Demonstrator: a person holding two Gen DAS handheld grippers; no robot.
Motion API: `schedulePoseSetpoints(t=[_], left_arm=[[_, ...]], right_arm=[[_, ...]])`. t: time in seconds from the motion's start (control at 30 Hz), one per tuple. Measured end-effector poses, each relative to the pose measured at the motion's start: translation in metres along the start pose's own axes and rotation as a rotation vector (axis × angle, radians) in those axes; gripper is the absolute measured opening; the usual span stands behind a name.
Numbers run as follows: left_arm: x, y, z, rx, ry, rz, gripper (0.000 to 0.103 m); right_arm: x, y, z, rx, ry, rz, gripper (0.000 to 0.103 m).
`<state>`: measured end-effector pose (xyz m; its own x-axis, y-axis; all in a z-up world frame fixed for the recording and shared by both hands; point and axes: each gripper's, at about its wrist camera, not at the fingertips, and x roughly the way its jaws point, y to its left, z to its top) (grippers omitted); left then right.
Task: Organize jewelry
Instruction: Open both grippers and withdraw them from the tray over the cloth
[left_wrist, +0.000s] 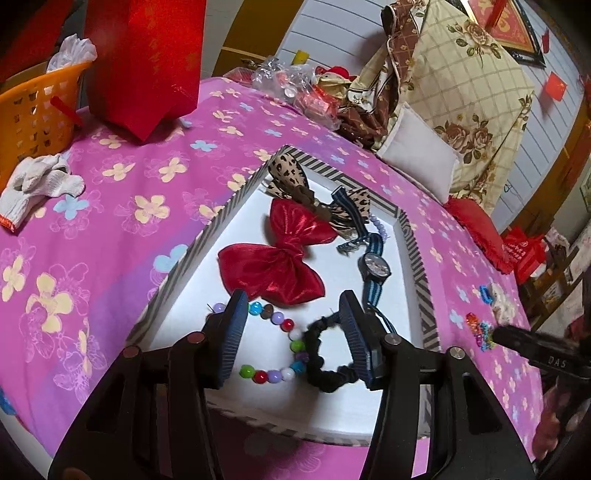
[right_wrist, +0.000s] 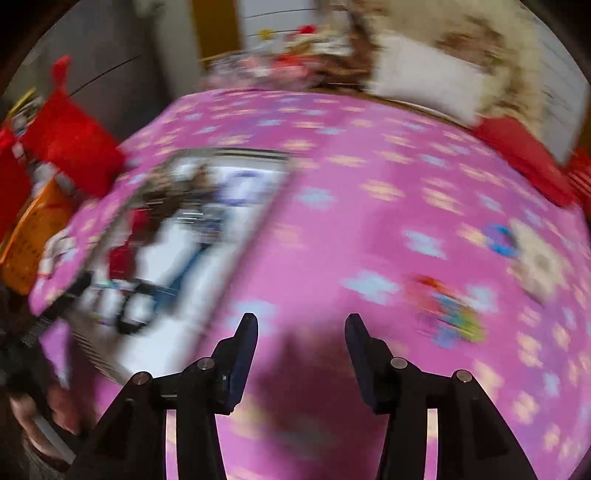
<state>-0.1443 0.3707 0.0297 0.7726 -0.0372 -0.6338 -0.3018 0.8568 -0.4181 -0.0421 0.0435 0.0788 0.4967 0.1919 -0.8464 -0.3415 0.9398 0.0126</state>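
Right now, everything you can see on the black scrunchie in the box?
The black scrunchie is a ruffled fabric ring, soft-looking, lying flat on the white floor of the striped-rim box, near corner. It sits between the open fingers of the left hand-held gripper, its right edge at or behind the right finger. Its left edge touches the bead bracelet. The right wrist view is too blurred to add detail.

Left wrist: close above white tray (left_wrist: 369, 410) between jaws. Right wrist: blurred, over pink cloth (right_wrist: 332, 184); tray (right_wrist: 229, 280) shared, left of jaws.
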Motion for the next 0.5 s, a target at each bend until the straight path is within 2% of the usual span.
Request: schedulePoseSetpoints(t=[0.23, 0.33, 0.5], left_arm=[[-0.026, -0.028, -0.01, 0.05, -0.07, -0.001, 0.052], [-0.032, -0.055, -0.019, 0.078, -0.03, -0.058, 0.052], [-0.031, -0.116, -0.045, 0.263, 0.038, -0.072, 0.053]], right_arm=[[-0.01, -0.152, -0.042, 0.249, 0.012, -0.154, 0.047], [-0.011, -0.194, -0.05, 0.334, 0.004, -0.155, 0.047], [0.001, -0.226, -0.045, 0.416, -0.025, -0.082, 0.047]])
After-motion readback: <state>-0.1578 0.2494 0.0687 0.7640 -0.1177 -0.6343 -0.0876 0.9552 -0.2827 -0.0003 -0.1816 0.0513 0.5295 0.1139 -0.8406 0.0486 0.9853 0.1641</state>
